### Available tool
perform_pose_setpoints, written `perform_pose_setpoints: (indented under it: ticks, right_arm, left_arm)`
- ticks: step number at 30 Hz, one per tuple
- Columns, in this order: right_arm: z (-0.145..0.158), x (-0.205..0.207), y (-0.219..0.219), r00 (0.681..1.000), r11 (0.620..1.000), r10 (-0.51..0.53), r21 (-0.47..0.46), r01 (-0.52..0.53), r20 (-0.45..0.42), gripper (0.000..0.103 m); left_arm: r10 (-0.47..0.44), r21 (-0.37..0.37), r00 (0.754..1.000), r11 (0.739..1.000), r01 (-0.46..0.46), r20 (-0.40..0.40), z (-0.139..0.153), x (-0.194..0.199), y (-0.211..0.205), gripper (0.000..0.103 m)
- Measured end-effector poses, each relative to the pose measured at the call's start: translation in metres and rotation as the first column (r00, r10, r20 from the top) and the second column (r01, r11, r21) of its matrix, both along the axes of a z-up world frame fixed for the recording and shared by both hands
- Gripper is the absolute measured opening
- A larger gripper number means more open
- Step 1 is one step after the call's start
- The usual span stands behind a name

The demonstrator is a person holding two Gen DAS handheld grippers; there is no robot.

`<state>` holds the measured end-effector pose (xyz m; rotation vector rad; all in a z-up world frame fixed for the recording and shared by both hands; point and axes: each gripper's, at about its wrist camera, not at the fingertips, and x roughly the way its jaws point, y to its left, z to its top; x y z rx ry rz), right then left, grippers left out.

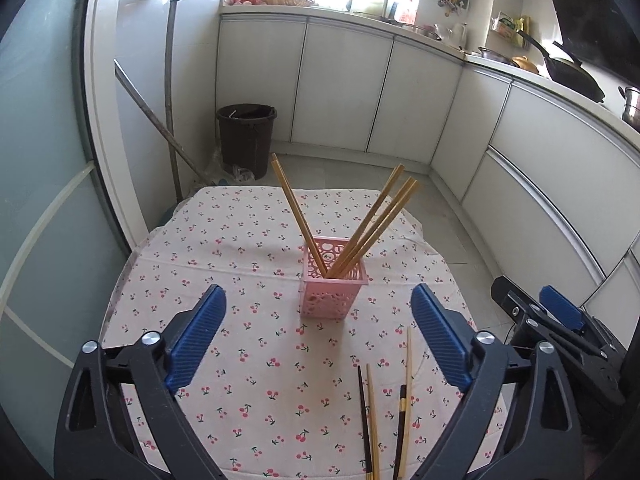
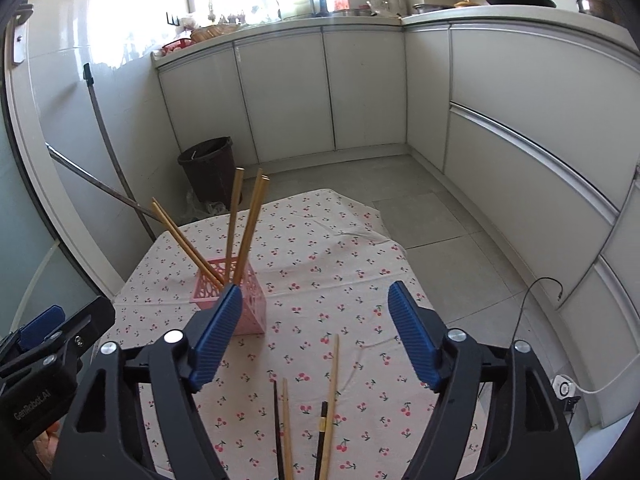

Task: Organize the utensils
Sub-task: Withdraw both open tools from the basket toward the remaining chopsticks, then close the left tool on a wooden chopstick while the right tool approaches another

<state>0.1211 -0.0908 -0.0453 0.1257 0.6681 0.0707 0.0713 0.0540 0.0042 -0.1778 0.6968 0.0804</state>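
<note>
A pink perforated utensil holder (image 1: 333, 288) stands on the cherry-print tablecloth (image 1: 256, 360), with several wooden chopsticks (image 1: 370, 226) leaning out of it. It also shows in the right wrist view (image 2: 250, 304). Several loose chopsticks, light wooden (image 1: 407, 400) and dark (image 1: 363, 420), lie on the cloth near the front edge, below and between my fingers; the right wrist view shows them too (image 2: 331, 400). My left gripper (image 1: 318, 340) is open and empty, above the loose chopsticks. My right gripper (image 2: 316, 336) is open and empty, beside the holder.
White kitchen cabinets (image 1: 360, 92) run along the back and right. A dark bin (image 1: 246, 138) and leaning mop handles (image 1: 170, 92) stand beyond the table. A wok (image 1: 572, 72) sits on the counter. A cable (image 2: 520, 320) runs along the floor at right.
</note>
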Motion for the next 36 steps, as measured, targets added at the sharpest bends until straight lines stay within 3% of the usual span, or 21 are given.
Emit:
perform_pose_setpoints:
  ticks: [10,16,20,26,30,33,36]
  right_arm:
    - [-0.015,-0.001,-0.016,0.997,0.998,-0.057,-0.007,0.057,-0.046,0.095]
    - [-0.022,-0.001,-0.027,0.994,0.997,-0.076,-0.024,0.074,-0.080,0.096]
    - [-0.032,0.000,-0.036,0.988,0.996,-0.082,-0.038,0.078,-0.128,0.096]
    - [-0.054,0.003,-0.055,0.969,0.996,-0.093,-0.017,0.092,-0.231,0.096]
    - [-0.070,0.006,-0.067,0.946,0.995,-0.084,0.024,0.096,-0.314,0.096]
    - [-0.080,0.008,-0.074,0.927,0.994,-0.074,0.053,0.100,-0.369,0.096]
    - [-0.086,0.008,-0.082,0.913,0.990,-0.064,0.091,0.109,-0.404,0.096]
  left_arm:
    - [-0.015,0.014,0.999,1.000,0.015,-0.043,-0.012,0.004,-0.009,0.096]
    - [-0.025,0.010,0.996,1.000,0.026,-0.084,-0.021,0.010,-0.015,0.096]
    - [-0.058,-0.009,0.985,0.998,0.058,-0.161,-0.038,0.021,-0.021,0.096]
    - [-0.077,-0.064,0.938,0.996,0.059,-0.337,-0.082,0.042,-0.027,0.096]
    - [-0.072,-0.135,0.885,0.991,0.011,-0.460,-0.117,0.055,-0.027,0.096]
    - [-0.069,-0.172,0.850,0.985,-0.025,-0.523,-0.141,0.063,-0.030,0.096]
    - [-0.065,-0.156,0.834,0.987,-0.026,-0.548,-0.155,0.068,-0.038,0.096]
